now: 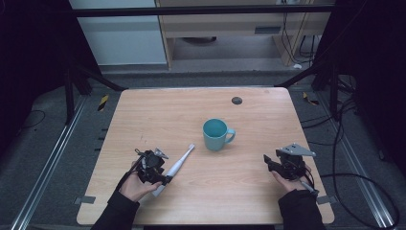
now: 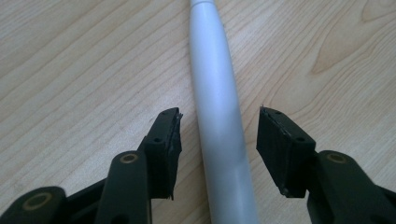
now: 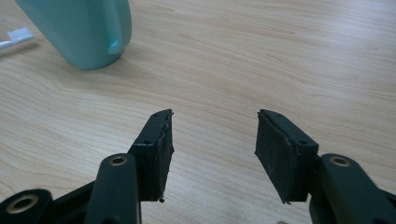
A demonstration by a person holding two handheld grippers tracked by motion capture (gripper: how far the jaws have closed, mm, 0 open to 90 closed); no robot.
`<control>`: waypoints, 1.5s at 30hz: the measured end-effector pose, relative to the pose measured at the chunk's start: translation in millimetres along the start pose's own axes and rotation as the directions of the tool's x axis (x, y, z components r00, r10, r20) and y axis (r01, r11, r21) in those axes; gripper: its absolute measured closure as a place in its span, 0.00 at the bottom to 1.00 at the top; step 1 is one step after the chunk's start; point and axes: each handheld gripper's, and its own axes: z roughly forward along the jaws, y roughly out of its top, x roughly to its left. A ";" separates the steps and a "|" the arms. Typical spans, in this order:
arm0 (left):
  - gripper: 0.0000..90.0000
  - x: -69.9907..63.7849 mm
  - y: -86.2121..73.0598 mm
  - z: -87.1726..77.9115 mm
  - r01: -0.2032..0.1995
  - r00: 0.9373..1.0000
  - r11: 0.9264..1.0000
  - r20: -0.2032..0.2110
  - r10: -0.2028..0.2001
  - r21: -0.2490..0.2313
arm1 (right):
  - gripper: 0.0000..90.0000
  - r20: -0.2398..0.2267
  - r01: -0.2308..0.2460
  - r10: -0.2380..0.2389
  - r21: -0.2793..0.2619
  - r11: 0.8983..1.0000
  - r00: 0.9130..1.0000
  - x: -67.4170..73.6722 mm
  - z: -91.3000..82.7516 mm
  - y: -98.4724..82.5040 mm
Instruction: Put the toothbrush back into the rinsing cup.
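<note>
Left gripper point(image 2: 218, 133) sat spread astride the white toothbrush point(image 1: 176, 166) handle on the wooden table point(image 1: 158, 112), pads point(image 2: 170, 140) clear of it on both sides, nothing pinched. The toothbrush lay diagonally, just left of and nearer the person than the teal mug point(image 1: 215, 134), bristle end nearest the mug but not touching; nothing lay between brush and mug. Right gripper point(image 3: 214, 149) was spread and empty over bare wood, right of the mug and nearer the person; a small dark disc point(image 1: 236, 100) sat beyond the mug.
</note>
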 end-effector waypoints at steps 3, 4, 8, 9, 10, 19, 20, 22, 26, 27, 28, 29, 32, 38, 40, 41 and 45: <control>0.57 -0.2 0.8 2.4 0.001 1.000 1.000 0.003 -0.001 0.018 | 0.52 -0.001 -0.002 0.002 0.003 1.000 1.000 -1.0 0.3 -0.1; 0.57 -0.6 1.2 3.2 -0.004 1.000 1.000 0.005 0.004 0.026 | 0.52 -0.003 -0.002 0.002 0.006 1.000 1.000 -1.4 0.7 -0.1; 0.61 -3.3 2.8 6.9 -0.010 1.000 0.998 0.005 0.009 0.061 | 0.52 -0.002 -0.001 0.001 0.015 1.000 1.000 -1.3 2.1 -0.2; 0.62 -3.9 3.2 7.8 -0.013 1.000 0.998 0.007 0.012 0.068 | 0.52 -0.008 -0.012 0.012 0.019 1.000 1.000 -0.6 1.7 0.1; 0.62 -4.5 3.9 8.6 -0.016 1.000 0.997 0.008 0.016 0.077 | 0.52 -0.008 -0.012 0.013 0.020 1.000 1.000 -0.4 1.8 0.3; 0.68 -5.6 8.4 14.2 -0.010 1.000 0.992 -0.004 0.011 0.123 | 0.53 0.002 0.003 -0.004 0.022 1.000 1.000 0.1 3.1 0.5; 0.69 -5.5 8.6 14.3 -0.007 1.000 0.992 -0.004 0.007 0.123 | 0.53 0.001 0.001 -0.001 0.025 1.000 1.000 0.5 3.3 0.5; 0.70 -4.5 9.1 14.0 -0.005 1.000 0.992 -0.009 0.006 0.126 | 0.53 0.001 0.009 -0.009 0.026 1.000 1.000 0.5 4.0 0.5; 0.73 -3.8 9.8 14.1 0.021 1.000 0.991 -0.007 -0.021 0.132 | 0.54 0.002 0.012 -0.012 0.029 1.000 1.000 1.2 4.0 0.5; 0.73 -3.9 10.2 14.1 0.026 1.000 0.991 -0.008 -0.025 0.134 | 0.54 0.001 0.013 -0.013 0.029 0.999 1.000 1.4 3.9 0.6; 0.73 -4.2 10.4 14.1 0.021 1.000 0.990 -0.010 -0.020 0.138 | 0.54 0.001 0.013 -0.013 0.030 0.999 1.000 1.6 3.9 0.7; 0.73 -4.4 10.4 14.1 0.018 1.000 0.990 -0.011 -0.017 0.138 | 0.54 0.001 0.014 -0.014 0.030 0.999 1.000 1.7 3.9 0.7; 0.73 -4.3 10.0 14.0 0.014 1.000 0.991 -0.010 -0.013 0.135 | 0.54 0.002 0.013 -0.014 0.032 0.999 1.000 1.5 4.1 0.6; 0.74 -3.0 7.5 6.1 0.005 1.000 0.994 -0.018 -0.003 0.106 | 0.55 0.003 0.012 -0.012 0.030 0.999 1.000 0.3 3.3 0.2; 0.74 -1.9 5.8 -1.2 0.012 1.000 0.997 -0.026 -0.009 0.082 | 0.55 0.005 0.008 -0.008 0.031 0.999 1.000 -0.2 3.3 -0.1; 0.74 -1.3 5.2 -3.5 0.016 1.000 0.997 -0.028 -0.014 0.071 | 0.55 0.006 0.009 -0.009 0.031 0.999 1.000 -0.8 3.2 -0.3; 0.74 4.2 1.6 -14.5 0.037 0.999 0.999 -0.042 -0.036 0.026 | 0.55 0.010 0.007 -0.007 0.029 1.000 1.000 -1.9 2.4 -0.7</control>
